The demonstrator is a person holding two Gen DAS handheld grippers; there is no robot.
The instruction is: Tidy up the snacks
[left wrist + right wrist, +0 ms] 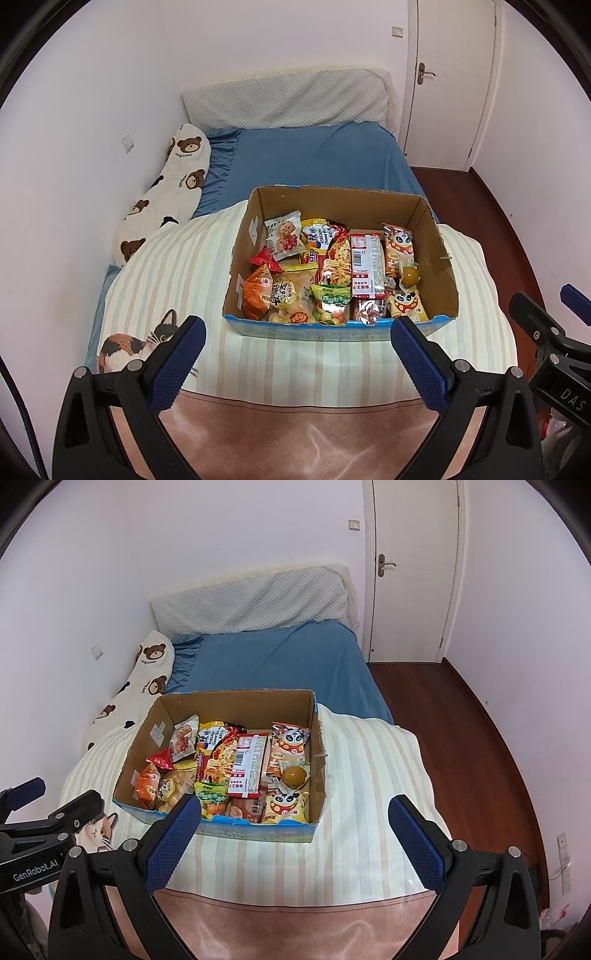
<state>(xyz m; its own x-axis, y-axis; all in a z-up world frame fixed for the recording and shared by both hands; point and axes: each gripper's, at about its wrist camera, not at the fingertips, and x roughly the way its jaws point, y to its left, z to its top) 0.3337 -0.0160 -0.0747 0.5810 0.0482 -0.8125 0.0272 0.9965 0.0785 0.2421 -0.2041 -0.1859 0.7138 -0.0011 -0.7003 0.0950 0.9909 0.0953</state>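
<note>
Left tongs [297, 338] and right tongs [295, 816] — both spread wide, empty, level before snack box [343, 203]

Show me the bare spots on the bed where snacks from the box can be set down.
Bare striped blanket runs right of the cardboard box and in a strip between its front wall and both open grippers, left gripper and right gripper. Left of the box, blanket reaches the bear pillow. Blue sheet lies free behind. Inside the box is crowded, snack packets overlapping.
</note>
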